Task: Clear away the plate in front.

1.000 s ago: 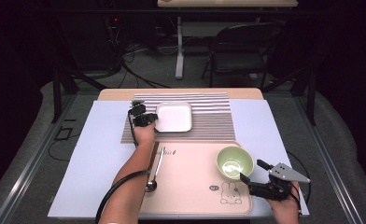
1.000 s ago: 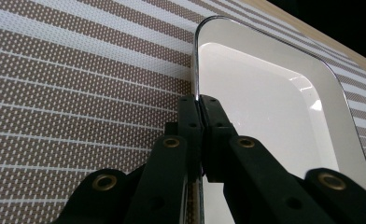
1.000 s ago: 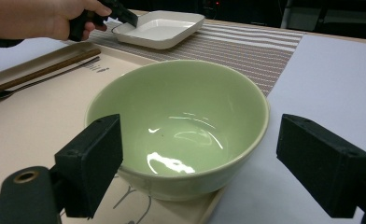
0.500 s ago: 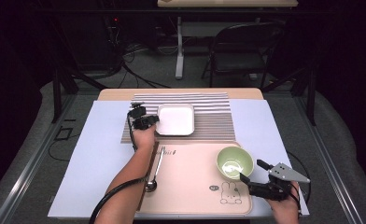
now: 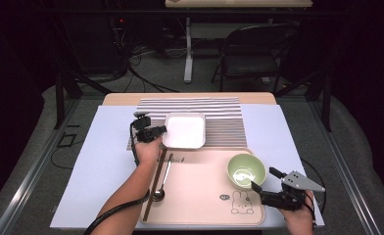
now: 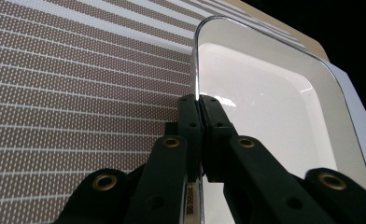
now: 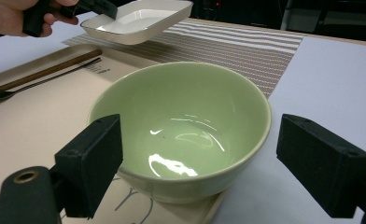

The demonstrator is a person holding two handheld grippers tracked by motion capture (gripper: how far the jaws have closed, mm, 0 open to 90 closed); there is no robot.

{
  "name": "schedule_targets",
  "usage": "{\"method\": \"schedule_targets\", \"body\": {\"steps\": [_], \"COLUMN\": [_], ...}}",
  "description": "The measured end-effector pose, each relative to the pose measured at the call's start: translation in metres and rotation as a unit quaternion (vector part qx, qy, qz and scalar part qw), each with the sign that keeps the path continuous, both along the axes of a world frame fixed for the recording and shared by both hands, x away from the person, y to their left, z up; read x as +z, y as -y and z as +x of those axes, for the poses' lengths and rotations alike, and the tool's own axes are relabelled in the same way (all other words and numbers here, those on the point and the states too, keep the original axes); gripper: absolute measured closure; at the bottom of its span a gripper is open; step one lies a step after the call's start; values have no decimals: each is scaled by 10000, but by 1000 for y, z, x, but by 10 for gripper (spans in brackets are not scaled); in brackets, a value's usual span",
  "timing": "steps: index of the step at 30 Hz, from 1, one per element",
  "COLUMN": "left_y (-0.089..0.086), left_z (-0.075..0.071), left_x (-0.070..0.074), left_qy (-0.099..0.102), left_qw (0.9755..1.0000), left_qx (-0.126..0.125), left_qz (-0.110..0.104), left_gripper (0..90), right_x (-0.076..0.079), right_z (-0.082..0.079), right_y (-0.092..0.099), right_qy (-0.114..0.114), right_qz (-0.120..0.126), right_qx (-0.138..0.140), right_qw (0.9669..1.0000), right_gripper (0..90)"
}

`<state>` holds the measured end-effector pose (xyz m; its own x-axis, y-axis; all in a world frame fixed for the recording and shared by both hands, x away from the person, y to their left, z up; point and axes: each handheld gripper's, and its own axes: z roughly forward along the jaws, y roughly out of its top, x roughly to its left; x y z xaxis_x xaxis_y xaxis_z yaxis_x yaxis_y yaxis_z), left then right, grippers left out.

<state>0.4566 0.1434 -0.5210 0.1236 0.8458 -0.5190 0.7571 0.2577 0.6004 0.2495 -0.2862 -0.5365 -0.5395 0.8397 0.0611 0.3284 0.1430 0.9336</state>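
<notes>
The left claw (image 5: 161,130) is clamped tight on the left rim of the white dish (image 5: 184,130), which hangs clear above the striped mat (image 5: 224,120). Chopsticks (image 5: 154,183) and a spoon (image 5: 160,186) lie on the pink tray (image 5: 200,205). The right claw (image 5: 254,186) gapes wide around the green bowl (image 5: 246,170), its pads apart from the bowl.

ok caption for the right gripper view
Open right hand-held gripper flanks green bowl; beyond, white dish held off the mat.

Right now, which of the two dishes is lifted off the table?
The white square dish: the left gripper pinches its rim and holds it above the striped placemat. The green bowl rests on the tray.
</notes>
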Motion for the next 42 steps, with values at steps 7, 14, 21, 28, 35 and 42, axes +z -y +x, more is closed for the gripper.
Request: {"method": "schedule_targets", "body": {"steps": [7, 14, 21, 28, 35, 42], "left_y": [-2, 5, 12, 26, 34, 37], "left_z": [-16, -32, -49, -65, -79, -89], "left_x": [-3, -7, -10, -15, -17, -24], "left_qy": [-65, -111, -197, -341, -411, -508], "left_qw": [10000, 9998, 9991, 9973, 9956, 9946], "left_qx": [-22, -182, -380, -651, -838, -909], "left_qz": [-54, -29, -79, -62, -57, -11], "left_gripper": [885, 885, 885, 883, 883, 882], "right_x": [0, 1, 0, 1, 1, 1], "right_z": [0, 3, 7, 8, 9, 9], "right_y": [-1, -3, -7, -9, -9, -10], "right_qy": [3, 7, 29, 29, 34, 37], "right_qz": [-9, -21, -42, -23, -24, -34], "right_qx": [10, 58, 130, 161, 169, 171], "right_qw": [10000, 10000, 9999, 9999, 9998, 9998], "right_gripper": [141, 141, 141, 141, 141, 141]}}
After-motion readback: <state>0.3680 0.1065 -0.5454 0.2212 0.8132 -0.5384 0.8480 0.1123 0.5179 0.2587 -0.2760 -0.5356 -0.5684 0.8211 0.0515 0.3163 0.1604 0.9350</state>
